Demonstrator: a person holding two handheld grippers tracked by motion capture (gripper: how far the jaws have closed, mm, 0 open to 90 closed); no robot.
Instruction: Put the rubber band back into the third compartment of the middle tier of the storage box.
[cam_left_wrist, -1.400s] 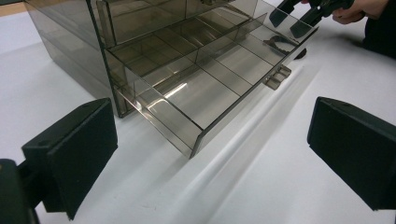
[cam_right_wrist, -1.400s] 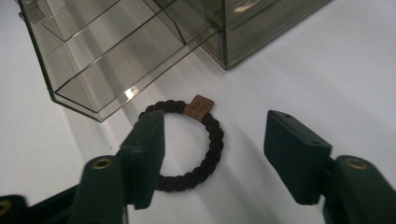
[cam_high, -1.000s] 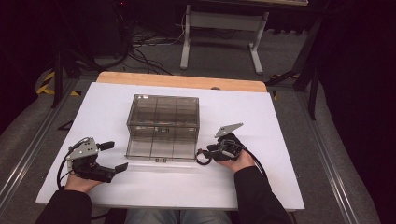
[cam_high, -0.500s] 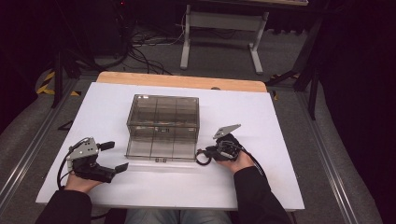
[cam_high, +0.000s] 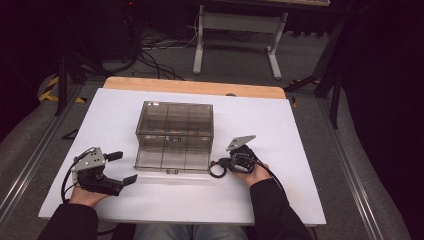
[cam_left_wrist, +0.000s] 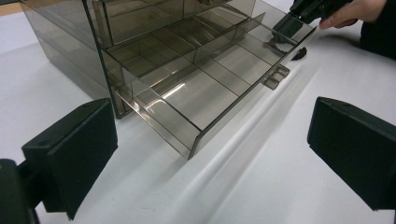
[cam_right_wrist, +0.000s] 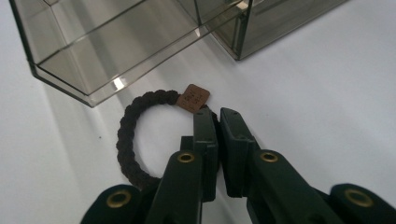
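Nothing's moved: right gripper stays clamped on the dark braided hair tie beside the smoky clear plastic drawer's front corner, left gripper wide open near the table's near-left corner — drop-in pending.

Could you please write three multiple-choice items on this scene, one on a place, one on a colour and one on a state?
1. Where does the braided hair tie lie?
A. inside the drawer
B. on the table beside the drawer's corner
C. on top of the organiser

2. What colour is the small tag on the hair tie?
A. brown
B. blue
C. white

3. How does the bottom drawer of the clear drawer organiser stand?
A. pushed in
B. pulled out
C. taken out entirely

Answers: 1 B, it rests on the white table outside the drawer wall; 2 A, the right gripper view shows a brown square; 3 B, it juts from the organiser's front.
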